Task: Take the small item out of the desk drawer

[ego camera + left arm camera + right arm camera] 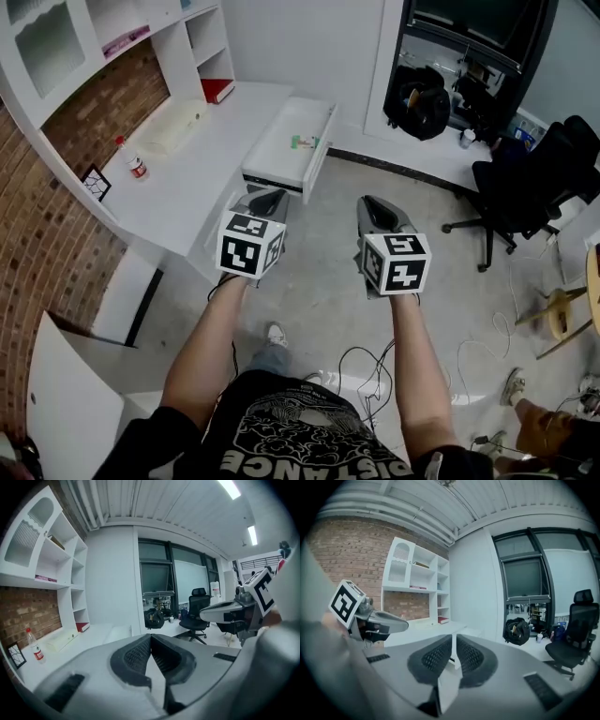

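Observation:
A white desk drawer [277,155] stands pulled out from the desk, with a small green and red item [303,142] lying inside it near its far right side. My left gripper [271,200] hangs in the air just in front of the drawer's near end, jaws shut and empty. My right gripper [376,210] is level with it over the floor, to the right of the drawer, also shut with nothing between its pads. In the left gripper view the jaws [150,638] meet; the right gripper view [454,640] shows the same. Neither gripper touches the drawer.
On the white desk [202,178] are a red-capped bottle [134,161], a long pale box [174,126] and a red book [217,89]. A black office chair [521,184] and a black bag [418,97] stand to the right. Cables [373,367] trail on the floor.

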A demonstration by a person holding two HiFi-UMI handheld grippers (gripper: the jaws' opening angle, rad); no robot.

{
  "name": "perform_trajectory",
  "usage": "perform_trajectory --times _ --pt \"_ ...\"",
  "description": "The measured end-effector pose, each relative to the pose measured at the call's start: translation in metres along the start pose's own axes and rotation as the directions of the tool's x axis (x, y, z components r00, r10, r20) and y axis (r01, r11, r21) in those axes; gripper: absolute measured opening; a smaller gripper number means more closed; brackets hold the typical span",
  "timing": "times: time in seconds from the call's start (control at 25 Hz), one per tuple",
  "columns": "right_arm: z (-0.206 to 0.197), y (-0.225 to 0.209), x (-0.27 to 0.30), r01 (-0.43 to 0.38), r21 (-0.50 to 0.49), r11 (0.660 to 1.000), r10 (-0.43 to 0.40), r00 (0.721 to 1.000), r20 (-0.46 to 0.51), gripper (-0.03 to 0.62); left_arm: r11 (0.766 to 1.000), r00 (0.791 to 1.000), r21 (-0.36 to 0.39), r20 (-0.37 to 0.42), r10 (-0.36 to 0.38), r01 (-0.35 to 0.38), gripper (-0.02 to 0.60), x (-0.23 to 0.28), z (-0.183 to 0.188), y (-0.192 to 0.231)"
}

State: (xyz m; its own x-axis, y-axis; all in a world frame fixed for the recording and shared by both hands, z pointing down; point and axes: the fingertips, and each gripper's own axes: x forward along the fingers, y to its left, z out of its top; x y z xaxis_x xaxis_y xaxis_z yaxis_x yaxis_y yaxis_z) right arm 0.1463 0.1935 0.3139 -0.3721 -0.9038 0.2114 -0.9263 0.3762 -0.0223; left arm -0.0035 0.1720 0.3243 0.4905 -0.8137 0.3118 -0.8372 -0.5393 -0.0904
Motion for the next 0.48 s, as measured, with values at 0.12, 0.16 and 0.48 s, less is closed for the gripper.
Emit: perform_trajectory --times 0.12,0.16,0.48 --pt "-0.002 -0.004 0.007 0.007 -0.003 1.0 -0.007 1.0 -0.008 0.029 1.0 1.0 -0.016 0.009 0.002 -0.002 0.008 0.007 0.002 0.004" --pt "-0.002 -0.006 0.01 0.009 -0.004 1.0 -0.009 1.0 -0.01 0.036 1.0 1.0 -0.02 0.009 0.003 -0.003 0.008 0.01 0.002 0.007" --pt "0.003 -0.025 0.054 -0.001 -0.019 1.0 0.001 1.0 -0.017 0.128 1.0 1.0 -0.013 0.01 -0.012 0.012 0.008 0.058 0.009 0.031"
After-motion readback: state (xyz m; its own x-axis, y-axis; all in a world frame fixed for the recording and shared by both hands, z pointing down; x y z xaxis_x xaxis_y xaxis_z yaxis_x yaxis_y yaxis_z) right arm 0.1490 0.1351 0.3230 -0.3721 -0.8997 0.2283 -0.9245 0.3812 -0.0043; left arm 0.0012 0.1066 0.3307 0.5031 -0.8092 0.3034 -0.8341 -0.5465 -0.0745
